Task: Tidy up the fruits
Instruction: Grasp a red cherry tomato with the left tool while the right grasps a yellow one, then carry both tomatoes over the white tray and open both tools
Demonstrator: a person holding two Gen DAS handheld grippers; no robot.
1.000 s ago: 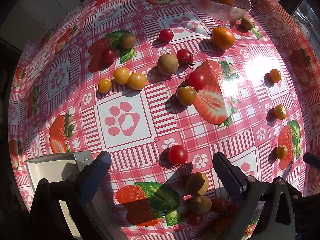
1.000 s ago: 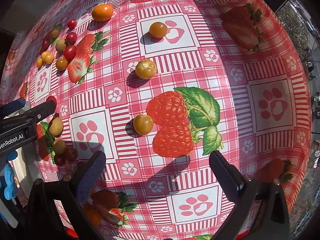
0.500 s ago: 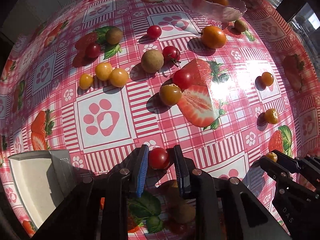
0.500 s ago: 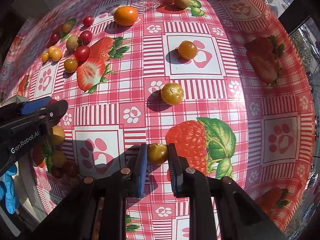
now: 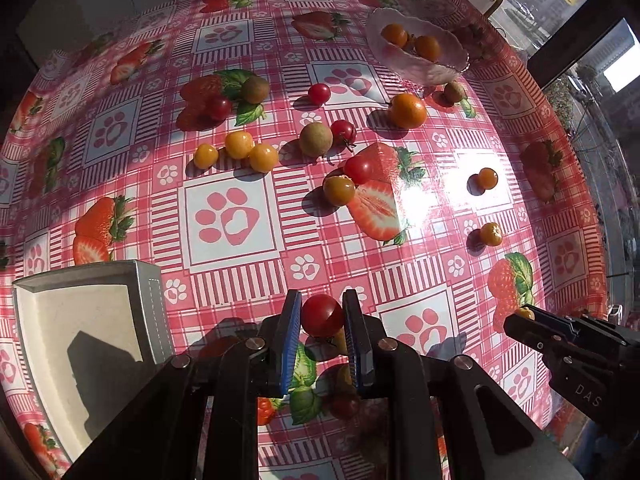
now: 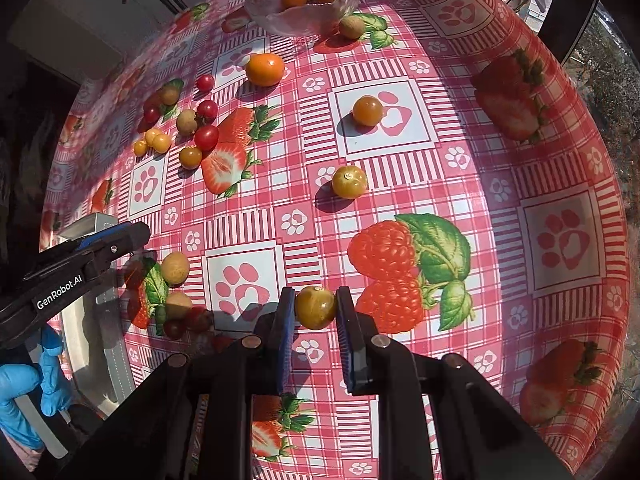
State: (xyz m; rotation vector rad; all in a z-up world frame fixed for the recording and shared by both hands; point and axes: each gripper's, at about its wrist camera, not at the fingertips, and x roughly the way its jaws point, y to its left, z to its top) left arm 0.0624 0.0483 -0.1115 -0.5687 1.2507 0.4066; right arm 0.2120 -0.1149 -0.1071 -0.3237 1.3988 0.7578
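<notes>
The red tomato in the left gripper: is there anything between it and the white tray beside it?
Nothing visible blocks that path. The left gripper is shut on the red tomato, and only bare tablecloth lies between it and the white tray. The nearest loose fruits lie under and behind the gripper, not on the tray's side.

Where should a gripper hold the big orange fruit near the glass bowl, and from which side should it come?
Grip the big orange fruit across its round middle, coming from above. It sits alone on the tablecloth, clear of the glass bowl, with free space on both sides.
</notes>
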